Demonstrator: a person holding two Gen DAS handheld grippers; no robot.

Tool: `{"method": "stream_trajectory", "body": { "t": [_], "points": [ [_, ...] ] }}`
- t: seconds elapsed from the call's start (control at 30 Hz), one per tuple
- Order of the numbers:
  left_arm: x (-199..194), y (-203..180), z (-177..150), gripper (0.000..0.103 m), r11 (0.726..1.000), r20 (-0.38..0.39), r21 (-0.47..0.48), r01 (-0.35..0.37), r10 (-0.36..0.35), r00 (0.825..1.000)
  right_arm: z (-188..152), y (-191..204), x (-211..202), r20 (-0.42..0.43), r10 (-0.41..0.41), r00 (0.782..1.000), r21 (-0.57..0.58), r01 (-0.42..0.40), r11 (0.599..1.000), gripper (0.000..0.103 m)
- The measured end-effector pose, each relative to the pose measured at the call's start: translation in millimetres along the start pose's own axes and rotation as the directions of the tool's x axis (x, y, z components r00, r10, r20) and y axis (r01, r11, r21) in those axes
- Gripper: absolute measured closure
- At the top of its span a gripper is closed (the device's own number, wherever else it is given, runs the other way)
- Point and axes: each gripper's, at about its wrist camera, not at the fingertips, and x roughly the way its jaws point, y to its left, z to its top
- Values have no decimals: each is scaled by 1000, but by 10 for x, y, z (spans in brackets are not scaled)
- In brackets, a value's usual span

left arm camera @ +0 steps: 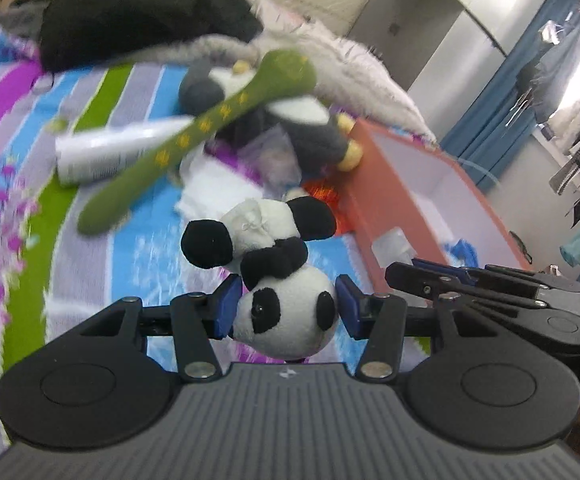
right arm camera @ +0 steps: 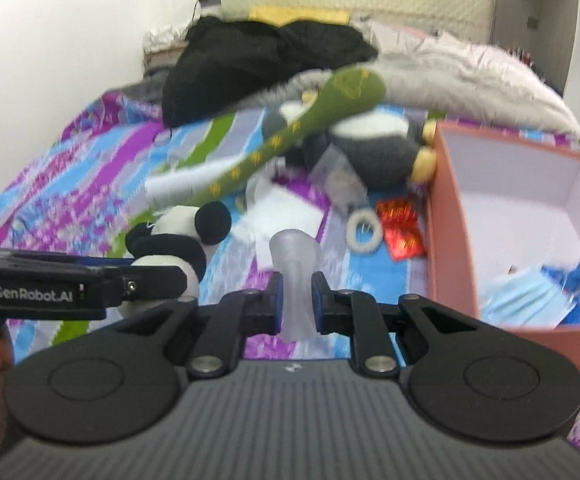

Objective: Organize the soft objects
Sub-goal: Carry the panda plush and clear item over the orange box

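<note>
My left gripper [left arm camera: 288, 306] is shut on the head of a small panda plush [left arm camera: 286, 312], held above the striped bedspread [left arm camera: 138, 264]. The panda also shows at the left of the right wrist view [right arm camera: 178, 236]. My right gripper [right arm camera: 294, 300] is shut on a clear soft plastic piece [right arm camera: 295, 264]. A long green plush snake [left arm camera: 210, 128] lies across a grey-and-white plush penguin [left arm camera: 309, 128]. The pink open box [right arm camera: 441, 216] stands to the right with blue face masks [right arm camera: 529, 300] inside.
A white bottle [left arm camera: 106, 152], white papers [right arm camera: 286, 208], a clear bag [right arm camera: 337, 176], a white ring [right arm camera: 363, 230] and a red packet [right arm camera: 401, 228] lie on the bed. Black clothing [right arm camera: 258, 60] and a grey fur blanket [right arm camera: 449, 76] sit behind. A wardrobe and blue curtains [left arm camera: 501, 100] stand at the right.
</note>
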Motion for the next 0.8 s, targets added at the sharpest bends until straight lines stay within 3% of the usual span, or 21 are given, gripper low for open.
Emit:
{"method": "stream_trajectory", "body": {
  "t": [0.3,0.5,0.8],
  "points": [
    [-108,-347,501,46,996,81,68,50,-55,995,418,-187,-214,129,-41,991,13,40,999,85],
    [-110,-744,818,46,986,129,144,88,-107,986,674,-395,-405,215,-120,969,12,121,993,85],
    [99,-1454,1072,46,949,113,247,195,-228,967,829,-1055,-653,215,-224,951,104,206,973,85]
  ]
}}
